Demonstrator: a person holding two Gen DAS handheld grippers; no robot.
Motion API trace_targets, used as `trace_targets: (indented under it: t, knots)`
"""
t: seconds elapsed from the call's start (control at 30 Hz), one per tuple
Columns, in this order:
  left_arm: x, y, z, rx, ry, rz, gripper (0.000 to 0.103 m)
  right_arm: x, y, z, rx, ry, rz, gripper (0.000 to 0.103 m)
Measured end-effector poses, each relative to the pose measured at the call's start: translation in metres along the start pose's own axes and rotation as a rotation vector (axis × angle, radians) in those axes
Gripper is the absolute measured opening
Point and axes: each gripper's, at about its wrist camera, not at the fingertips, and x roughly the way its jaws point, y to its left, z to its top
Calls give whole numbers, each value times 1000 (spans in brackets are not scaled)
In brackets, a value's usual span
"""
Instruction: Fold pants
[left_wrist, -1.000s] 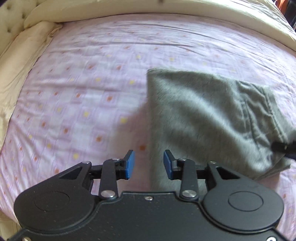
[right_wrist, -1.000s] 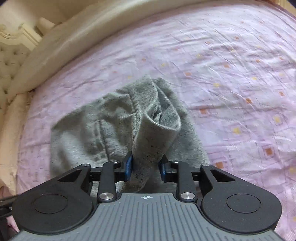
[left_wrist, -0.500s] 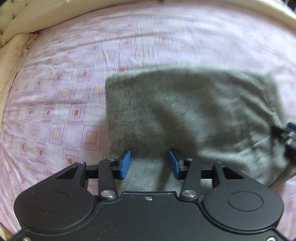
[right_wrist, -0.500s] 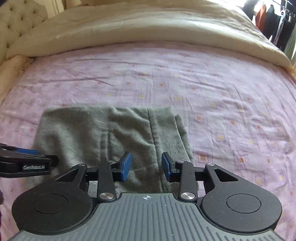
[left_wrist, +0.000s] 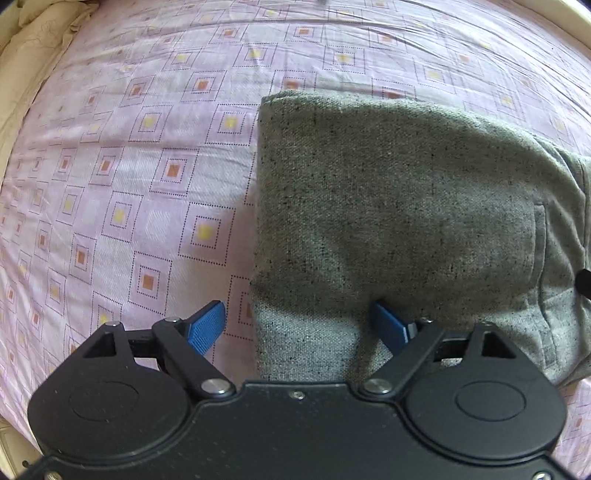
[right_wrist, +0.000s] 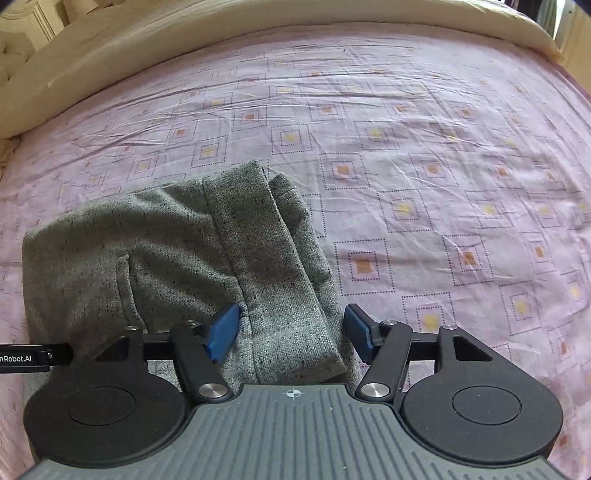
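Note:
The grey pants (left_wrist: 388, 192) lie folded in a thick bundle on the pink patterned bedsheet (left_wrist: 129, 166). My left gripper (left_wrist: 299, 326) points down over the bundle's near left corner. Its jaws are opening, with the cloth's edge between them and the right pad tucked against the upper fold. In the right wrist view the pants (right_wrist: 147, 251) show a seamed band running toward me. My right gripper (right_wrist: 291, 334) straddles that band, its jaws opening, and its pads no longer squeeze the cloth. The left gripper's black body (right_wrist: 22, 358) shows at the left edge.
A cream duvet (right_wrist: 147, 55) is bunched along the far side of the bed, beside a tufted headboard (right_wrist: 14, 48). Bare bedsheet (right_wrist: 443, 184) spreads to the right of the pants and on their left (left_wrist: 92, 240).
The right gripper has let go of the raised fold it was pinching, and the pants now lie flat in a bundle. Both jaws have widened. The left gripper has come down close over the pants' corner.

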Motion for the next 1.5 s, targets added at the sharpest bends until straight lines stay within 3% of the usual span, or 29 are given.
trace_targets:
  t: [0.23,0.37,0.5,0.63,0.8,0.97,1.03,1.17,1.4,1.43,1.47,1.5]
  knots:
    - [6,8,6,-24,31,-14,99,-1,1,1,-9,9,9,60]
    - [5,19,11,-37,35,-49,96,-6,2,5,-12,4,11,60]
    - [-15,31,18,-34,-58,-46,84,-25,4,13,-60,-97,10,60]
    - [-27,37,34,-25,-144,-53,84,-31,2,27,-106,-174,113,61]
    - [-18,35,53,-37,-171,-60,84,-3,5,47,-156,-125,184,61]
    - [20,44,57,-114,-76,-27,95,15,7,55,-158,-78,273,61]
    - [25,51,53,-147,-83,-35,103,20,8,55,-169,-59,293,61]
    - [27,62,48,-169,-84,-94,103,30,3,53,-176,-31,322,62]
    - [27,57,52,-131,-92,-83,103,39,-11,51,-130,-6,396,63]
    - [27,58,51,-133,-95,-85,103,40,-12,51,-125,3,408,56]
    - [27,58,50,-133,-98,-86,103,40,-12,50,-120,16,433,35]
    - [25,58,49,-134,-101,-87,103,41,-12,50,-100,39,461,31]
